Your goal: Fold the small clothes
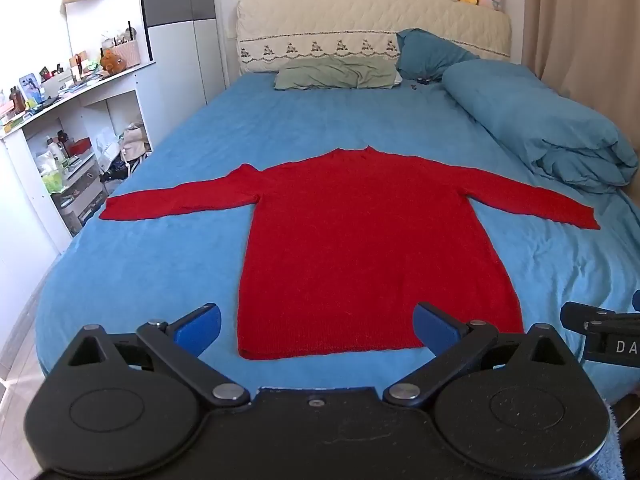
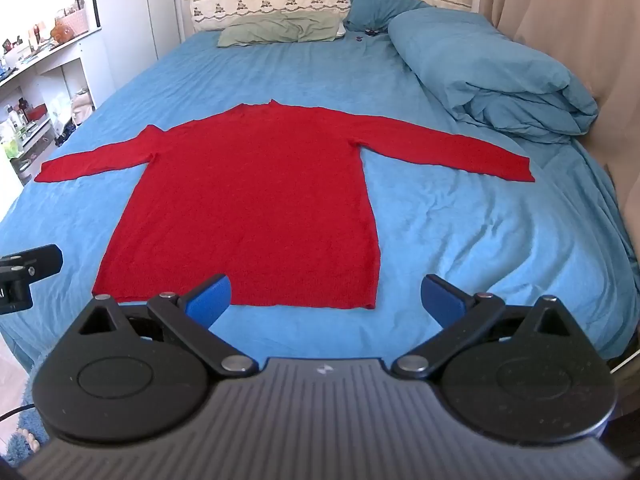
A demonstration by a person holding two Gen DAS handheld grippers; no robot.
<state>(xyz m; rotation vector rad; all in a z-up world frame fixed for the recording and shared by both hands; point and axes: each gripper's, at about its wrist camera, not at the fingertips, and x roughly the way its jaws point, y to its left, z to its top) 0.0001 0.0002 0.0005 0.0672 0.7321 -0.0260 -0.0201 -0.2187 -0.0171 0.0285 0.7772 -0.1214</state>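
- Red sweater (image 1: 372, 248) lies flat on the bed (image 1: 160, 264), hem toward the foot edge, collar toward the headboard, both sleeves spread straight out to the side edges. Laid open like this, presumably so each part can be folded inward in turn.
- Left gripper (image 1: 316, 326): jaws wide apart, nothing between them, hovering above the hem near the foot edge.
- Right gripper (image 2: 326, 294): jaws wide apart, empty, above the hem's right end.
- Judgement: folding not yet begun; both grippers look staged for a first grasp.
- Rolled duvet (image 1: 536, 120) sits clear along the right edge.
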